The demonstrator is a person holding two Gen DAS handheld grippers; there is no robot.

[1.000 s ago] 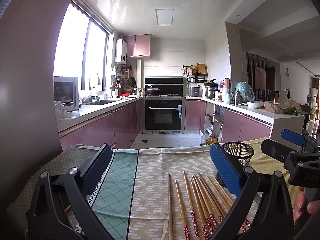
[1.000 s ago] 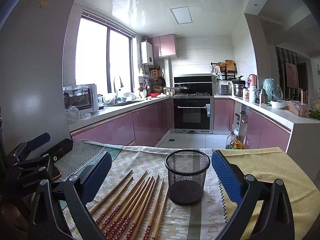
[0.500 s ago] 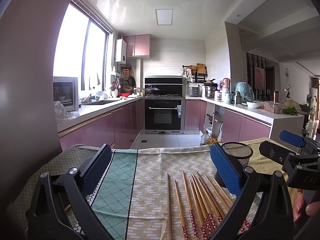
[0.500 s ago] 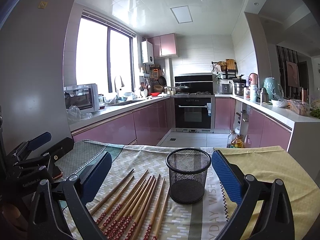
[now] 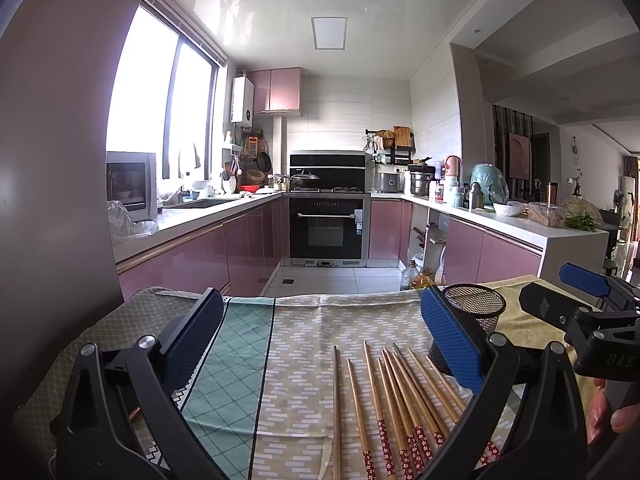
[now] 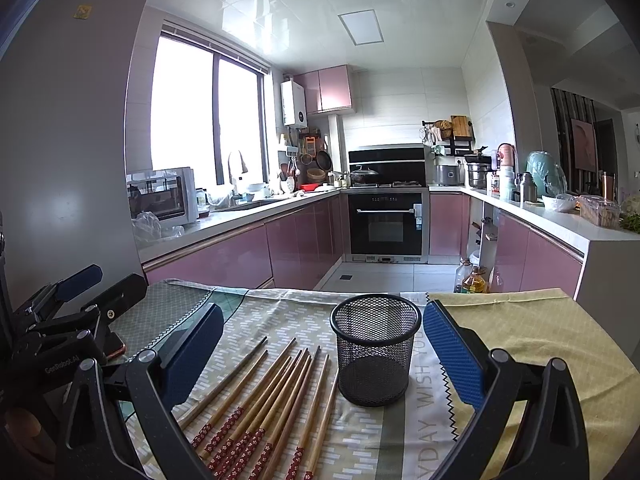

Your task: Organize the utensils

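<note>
Both the left gripper (image 5: 320,340) and right gripper (image 6: 322,344) hovered with fingers spread wide, holding nothing. Wooden chopsticks (image 6: 272,404) lay fanned on the table (image 6: 532,328), just left of the upright mesh cup (image 6: 375,354).

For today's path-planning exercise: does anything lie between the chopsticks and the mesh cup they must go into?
Nothing visible does. The chopsticks lie flat on the cloth right beside the mesh cup, whose mouth is open and looks empty. Both grippers are open and hold nothing.

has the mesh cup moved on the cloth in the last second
No. In the right wrist view the mesh cup stands at the same printed lettering on the cloth, beside the chopsticks.
</note>
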